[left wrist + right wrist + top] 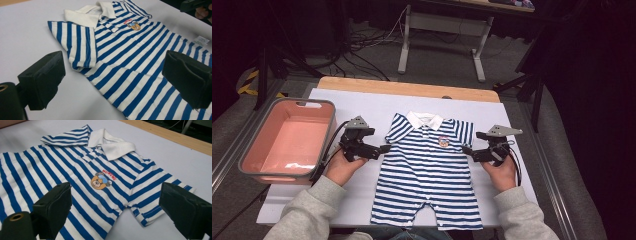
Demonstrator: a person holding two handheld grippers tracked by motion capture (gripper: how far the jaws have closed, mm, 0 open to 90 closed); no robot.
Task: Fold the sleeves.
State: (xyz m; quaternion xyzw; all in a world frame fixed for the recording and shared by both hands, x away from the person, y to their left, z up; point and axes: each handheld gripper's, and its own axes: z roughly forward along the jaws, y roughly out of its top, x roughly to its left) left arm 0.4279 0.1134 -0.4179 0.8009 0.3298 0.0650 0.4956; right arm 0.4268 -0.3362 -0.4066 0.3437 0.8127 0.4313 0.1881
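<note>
High view: blue-and-white striped cotton baby romper (pixel 427 170) flat mid white worktop, legs at near edge; my left claw (pixel 383 148) wide, empty, beside its sleeve; right claw (pixel 466 150) wide, empty; risk: pinching one layer only, bunching fabric; pink plastic bin (pixel 287 142) crowds left edge; right edge free.

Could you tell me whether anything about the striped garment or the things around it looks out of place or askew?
Nothing stands out. The blue-and-white striped baby romper lies flat and front-up on the white table cover, collar straight, both sleeves spread. The pink plastic bin sits upright beside it. Both tools, left and right, are open at the sleeves.
</note>
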